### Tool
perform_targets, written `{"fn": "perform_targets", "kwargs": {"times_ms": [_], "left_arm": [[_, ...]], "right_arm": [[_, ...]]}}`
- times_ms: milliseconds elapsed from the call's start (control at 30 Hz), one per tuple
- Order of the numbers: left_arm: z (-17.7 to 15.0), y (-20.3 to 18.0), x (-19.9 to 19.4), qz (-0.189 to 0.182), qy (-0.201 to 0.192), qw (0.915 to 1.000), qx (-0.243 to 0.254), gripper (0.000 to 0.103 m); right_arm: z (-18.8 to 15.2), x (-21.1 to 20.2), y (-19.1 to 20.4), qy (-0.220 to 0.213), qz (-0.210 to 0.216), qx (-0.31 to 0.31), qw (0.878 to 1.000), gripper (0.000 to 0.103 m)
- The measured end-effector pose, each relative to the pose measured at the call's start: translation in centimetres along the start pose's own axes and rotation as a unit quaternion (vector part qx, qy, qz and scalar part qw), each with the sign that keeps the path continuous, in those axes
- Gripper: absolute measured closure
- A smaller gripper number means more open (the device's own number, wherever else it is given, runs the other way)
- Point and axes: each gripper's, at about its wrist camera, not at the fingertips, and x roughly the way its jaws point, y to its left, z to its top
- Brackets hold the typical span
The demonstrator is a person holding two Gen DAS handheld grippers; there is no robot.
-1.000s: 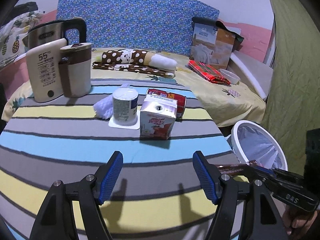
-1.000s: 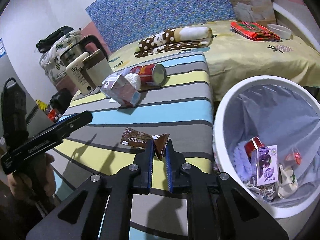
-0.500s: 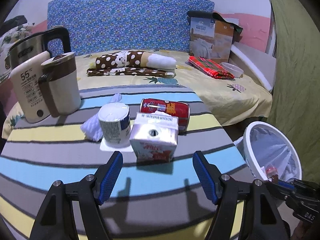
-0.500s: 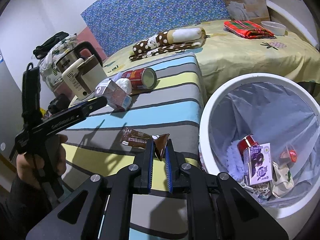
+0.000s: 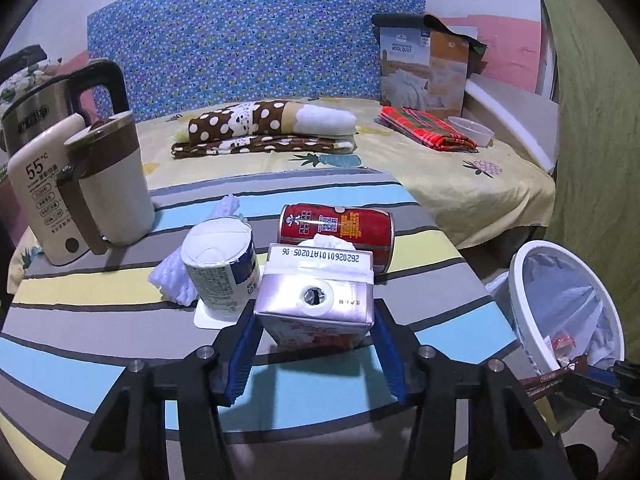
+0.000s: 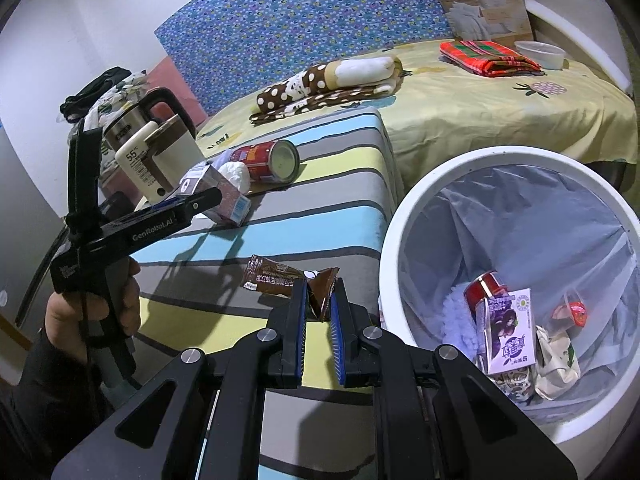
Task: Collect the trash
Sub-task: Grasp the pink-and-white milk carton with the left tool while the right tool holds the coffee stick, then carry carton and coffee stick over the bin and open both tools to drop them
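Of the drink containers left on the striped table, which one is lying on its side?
The red can. It lies on its side behind the milk carton, while the carton and the white cup beside it both stand upright.

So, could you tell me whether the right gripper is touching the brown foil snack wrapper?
Touching: right wrist view shows the right gripper pinching the wrapper.
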Motion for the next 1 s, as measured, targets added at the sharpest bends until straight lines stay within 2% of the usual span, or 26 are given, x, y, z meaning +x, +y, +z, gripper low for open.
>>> {"fn": "perform_targets", "kwargs": {"times_ms": [467,1000], "left_arm": [[-1.3,0.0,-3.9,-0.007,-0.019,0.9997,-0.011,0.049],[-5.4,-0.5,-9.4,-0.023,-0.018,0.9992,-0.027,0.049]], "right_arm": [[-0.1,-1.3,0.7,-0.008,-0.002,-0.007,1.000,0.090],[-1.0,-3.2,1.8,-0.018,-0.009,-0.008,1.000,0.090]]}}
